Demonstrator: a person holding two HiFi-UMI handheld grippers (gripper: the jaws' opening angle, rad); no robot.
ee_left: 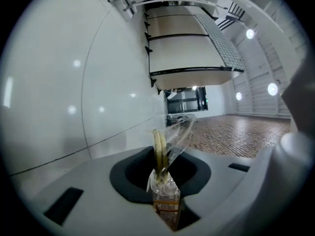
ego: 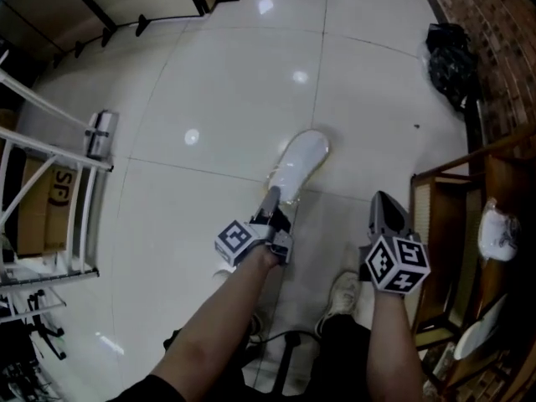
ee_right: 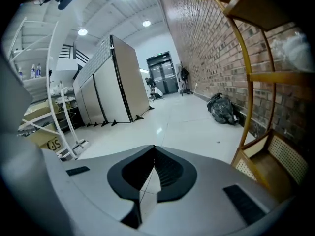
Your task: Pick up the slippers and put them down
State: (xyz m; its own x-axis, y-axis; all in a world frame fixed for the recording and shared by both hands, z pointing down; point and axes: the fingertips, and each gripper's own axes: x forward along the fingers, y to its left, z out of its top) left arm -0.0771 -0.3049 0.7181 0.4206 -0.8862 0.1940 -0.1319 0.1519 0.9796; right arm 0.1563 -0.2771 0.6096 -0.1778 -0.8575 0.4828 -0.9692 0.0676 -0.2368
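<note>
Left gripper [ego: 271,201] is clamped on the wrapped slippers [ego: 303,159] at their near edge, and they reach out far over the floor [ego: 209,90]. Feels light, floppy, slick in its wrap, so I pinch the soles. Right gripper [ego: 383,203] is closed, empty.

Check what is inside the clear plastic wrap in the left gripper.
A white slipper, its edge pinched by the left gripper. Whether another lies under it is hidden.
</note>
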